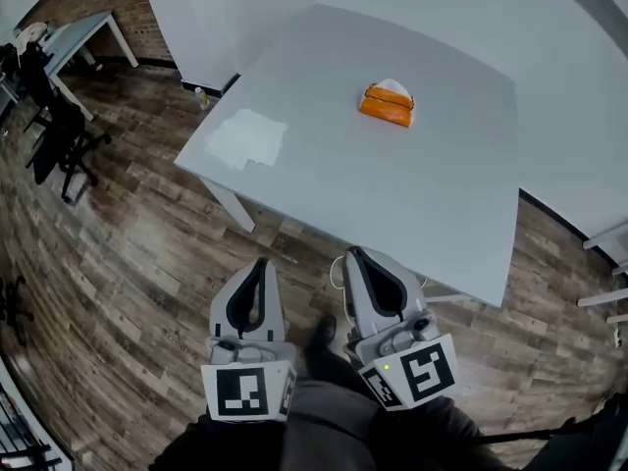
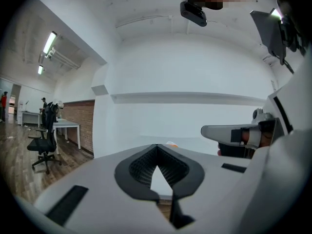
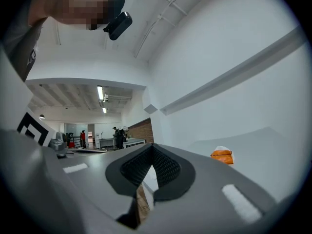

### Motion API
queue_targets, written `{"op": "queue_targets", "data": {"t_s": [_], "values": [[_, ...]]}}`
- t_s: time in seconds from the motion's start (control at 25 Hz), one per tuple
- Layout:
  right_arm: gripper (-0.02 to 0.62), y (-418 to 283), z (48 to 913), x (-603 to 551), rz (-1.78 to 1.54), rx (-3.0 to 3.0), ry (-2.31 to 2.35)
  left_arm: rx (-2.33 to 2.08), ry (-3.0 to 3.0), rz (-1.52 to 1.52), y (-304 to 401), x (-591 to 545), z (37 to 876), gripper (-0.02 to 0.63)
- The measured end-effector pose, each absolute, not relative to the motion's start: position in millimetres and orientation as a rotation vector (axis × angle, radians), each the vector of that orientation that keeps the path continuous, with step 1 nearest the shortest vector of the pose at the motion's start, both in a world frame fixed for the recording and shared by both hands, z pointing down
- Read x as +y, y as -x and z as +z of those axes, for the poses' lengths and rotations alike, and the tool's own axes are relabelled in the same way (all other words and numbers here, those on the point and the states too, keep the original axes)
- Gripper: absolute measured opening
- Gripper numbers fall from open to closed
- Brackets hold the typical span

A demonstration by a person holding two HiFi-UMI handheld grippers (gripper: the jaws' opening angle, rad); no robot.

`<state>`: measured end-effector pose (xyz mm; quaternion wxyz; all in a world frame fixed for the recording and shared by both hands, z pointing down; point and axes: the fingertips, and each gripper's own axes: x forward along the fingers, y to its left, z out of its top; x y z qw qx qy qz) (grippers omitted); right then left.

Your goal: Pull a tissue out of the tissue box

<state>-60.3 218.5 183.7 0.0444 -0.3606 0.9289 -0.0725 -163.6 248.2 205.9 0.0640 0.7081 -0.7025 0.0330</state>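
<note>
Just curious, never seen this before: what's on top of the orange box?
A white tissue sticks up from the top of the box. Whatever is inside is hidden by the box's walls.

Table: tissue box, loose tissue

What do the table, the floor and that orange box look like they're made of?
Table: smooth matte white top, likely laminate or painted board. Floor: brown planks with grain, wood or a wood-look vinyl; unclear which. Orange box: soft, sagging shape, probably fabric or pliable plastic, with a white paper tissue poking out.
</note>
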Motion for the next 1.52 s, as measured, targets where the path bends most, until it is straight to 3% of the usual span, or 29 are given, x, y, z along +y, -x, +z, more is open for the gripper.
{"op": "queue_targets", "data": {"t_s": [0.64, 1.52], "values": [[0.002, 14, 154, 81, -0.135, 2.747, 1.304, -1.874, -2.384, 0.035, 90, 80, 179, 0.000], [0.002, 25, 222, -137, -0.333, 2.719, 1.521, -1.532, -2.433, 0.201, 75, -143, 248, 0.000]]}}
